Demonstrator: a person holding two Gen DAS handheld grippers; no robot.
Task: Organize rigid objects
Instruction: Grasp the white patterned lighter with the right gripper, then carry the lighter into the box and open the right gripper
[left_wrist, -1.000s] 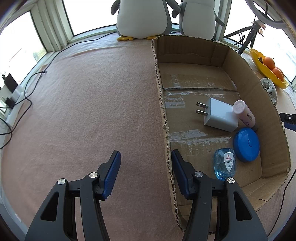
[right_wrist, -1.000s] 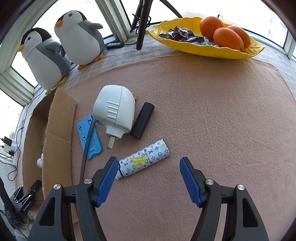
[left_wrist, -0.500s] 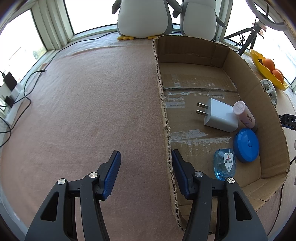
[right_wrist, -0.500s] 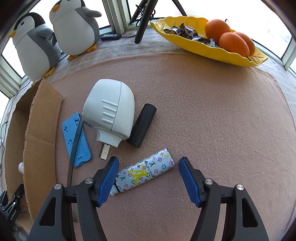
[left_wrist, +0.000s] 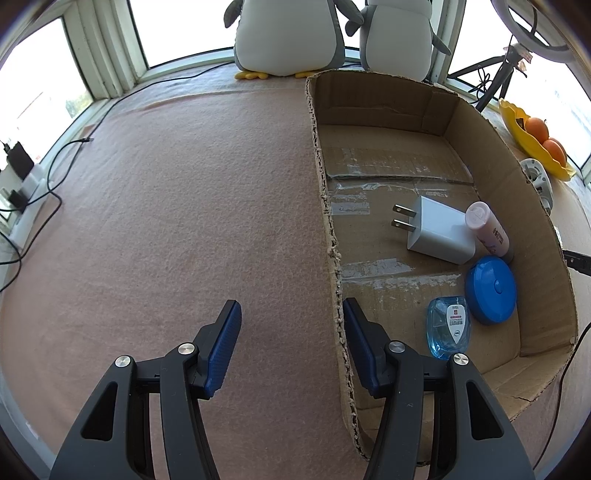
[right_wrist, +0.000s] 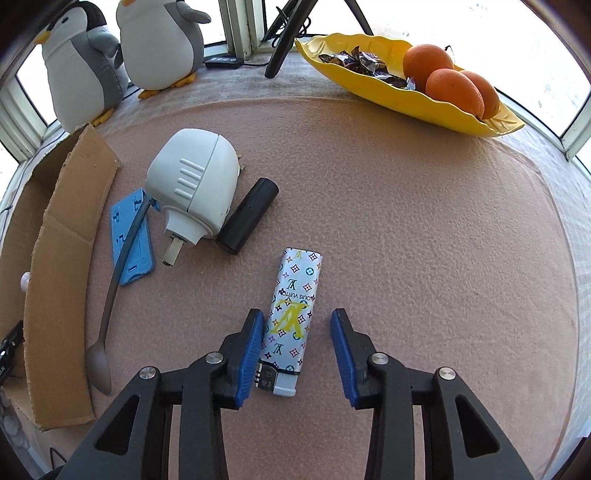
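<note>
The right tongs (right_wrist: 297, 334) are held spread around the lighter (right_wrist: 290, 317) on the surface (right_wrist: 424, 240), the left tongs (left_wrist: 291, 332) spread astride the box (left_wrist: 369, 110) wall

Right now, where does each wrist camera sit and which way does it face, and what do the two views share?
Left wrist: on the left gripper, angled down at the mat; its open fingers straddle a wall of the cardboard box.
Right wrist: on the right gripper, looking down at the lighter between its open fingers.
Shared: the box, two penguin plushies, the yellow dish of oranges.
</note>
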